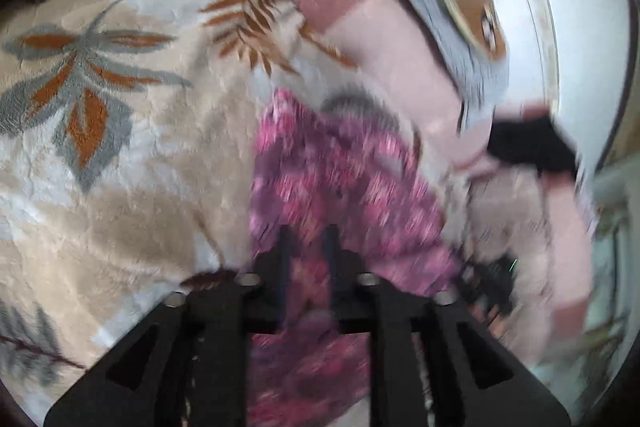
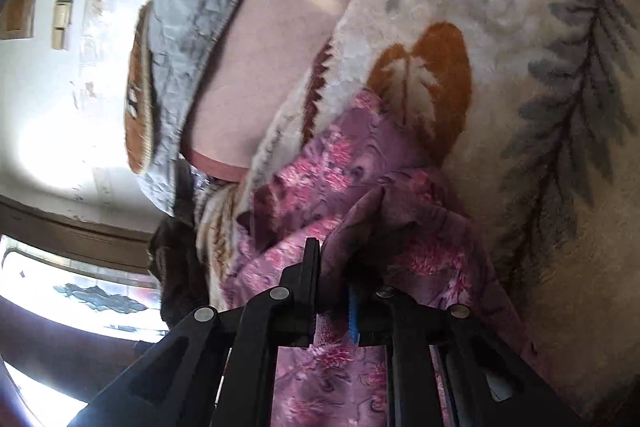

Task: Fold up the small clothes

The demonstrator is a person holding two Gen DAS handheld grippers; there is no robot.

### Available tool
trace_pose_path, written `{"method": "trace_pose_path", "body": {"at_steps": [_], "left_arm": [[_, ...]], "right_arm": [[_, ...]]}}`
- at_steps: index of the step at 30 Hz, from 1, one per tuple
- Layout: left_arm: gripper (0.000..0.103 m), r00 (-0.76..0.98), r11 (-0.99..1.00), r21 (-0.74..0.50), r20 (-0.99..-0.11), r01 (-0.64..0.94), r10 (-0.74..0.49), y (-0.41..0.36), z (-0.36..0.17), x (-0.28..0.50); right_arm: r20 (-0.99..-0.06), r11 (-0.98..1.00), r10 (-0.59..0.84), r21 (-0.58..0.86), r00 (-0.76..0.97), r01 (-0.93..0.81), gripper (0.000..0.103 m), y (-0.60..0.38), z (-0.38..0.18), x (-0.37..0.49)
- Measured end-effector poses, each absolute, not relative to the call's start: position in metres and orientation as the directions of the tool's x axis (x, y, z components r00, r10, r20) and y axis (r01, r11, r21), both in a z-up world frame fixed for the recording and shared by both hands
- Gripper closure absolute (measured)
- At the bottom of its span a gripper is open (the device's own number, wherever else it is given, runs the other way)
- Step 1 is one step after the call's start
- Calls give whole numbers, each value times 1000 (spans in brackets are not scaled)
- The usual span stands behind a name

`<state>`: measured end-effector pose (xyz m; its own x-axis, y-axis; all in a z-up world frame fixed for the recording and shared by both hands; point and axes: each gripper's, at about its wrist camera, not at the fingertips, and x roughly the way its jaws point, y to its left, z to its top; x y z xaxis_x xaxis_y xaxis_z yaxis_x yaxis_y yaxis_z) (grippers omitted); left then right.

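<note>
A: The garment (image 2: 316, 183), a small pink and purple flowered piece, lay on the leaf-patterned blanket (image 2: 500, 115), bunched and partly lifted toward both tools.

B: And the right gripper (image 2: 340, 267)?

A: Its jaws were clenched on a fold of that cloth. The fabric rose in a hump right between the 2 fingers (image 2: 310, 267) and draped over the far one, hiding most of it.

B: The left gripper (image 1: 307, 239)?

A: Its jaws stood a little apart, with the garment (image 1: 340, 171) running between and under them. That view was badly smeared, so I could not tell whether the pads pressed the cloth or only flanked it; a gap showed between them.

B: What else was around?

A: Next to the blanket (image 1: 120, 147) lay a pale pink sheet (image 2: 272, 39) with a darker pink edge. A grey quilted cushion (image 2: 192, 27) with a brown and white underside sat on it, against a white wall (image 2: 52, 107). Low at the left of the right view was a window (image 2: 80, 291) with patterned glass.

B: Anything in the way?

A: In the left view a dark shape with pink around it (image 1: 528, 147) sat just beyond the garment, too blurred to name. A dark brown piece of cloth (image 2: 176, 267) hung beside the blanket's edge in the right view.
</note>
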<state>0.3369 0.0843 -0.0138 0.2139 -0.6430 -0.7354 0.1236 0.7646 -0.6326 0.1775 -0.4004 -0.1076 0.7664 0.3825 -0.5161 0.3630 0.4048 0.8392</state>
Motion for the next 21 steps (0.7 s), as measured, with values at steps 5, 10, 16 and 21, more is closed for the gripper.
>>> {"method": "trace_pose_path", "body": {"at_steps": [5,10,16,21], "left_arm": [[59,110,718,-657,-716,228,-690,84,-22,306],[57,67,689,-670,-702,276,-709,58,-21,300],[58,197,734,-671,-710,105,-677,41,0,353],[58,300,735,-677,-695,34,-654,65,24,369]], "right_arm": [[-477,328,401,872,782,364,88,-410,-106,160],[-433,293,293,889,852,351,77,-434,-83,148],[-500,330,295,853,814,404,72,-424,-80,141],[-585,443,406,798,702,408,65,-385,-97,156]]}}
